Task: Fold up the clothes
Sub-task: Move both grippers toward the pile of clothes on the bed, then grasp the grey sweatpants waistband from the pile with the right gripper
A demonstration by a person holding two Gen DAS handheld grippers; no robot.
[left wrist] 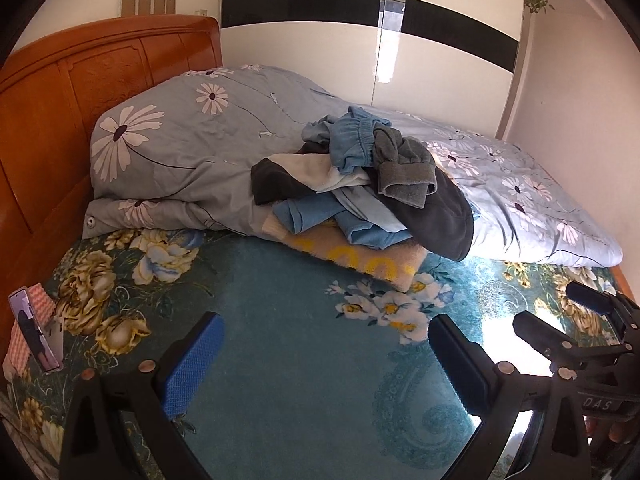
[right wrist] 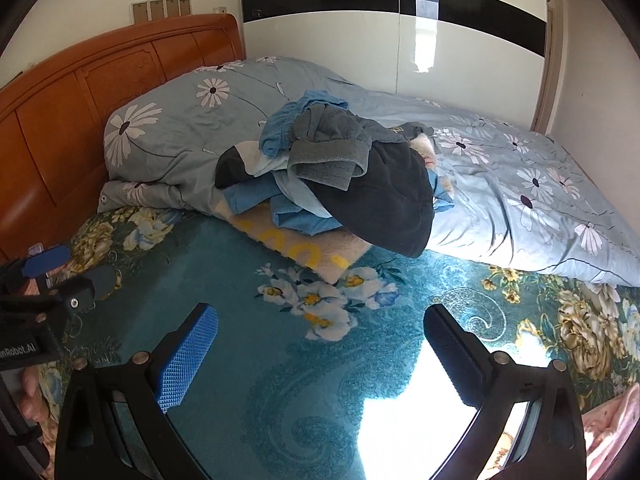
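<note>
Bed w/ clothes heap, both grippers empty & spread above teal blanket.
Bed (left wrist: 280, 360) carries rolled daisy duvet (left wrist: 180, 152); jumbled clothes pile (left wrist: 360, 184) leans on it, atop a cream towel (left wrist: 372, 256), none visibly folded. Left gripper (left wrist: 324, 360) & right gripper (right wrist: 320, 352) hover near, jaws wide apart, holding nothing. Judging: a garment-pick stage; next needs reach fwd, pinch top grey piece (left wrist: 404, 168), lift it clear w/o dragging others.
</note>
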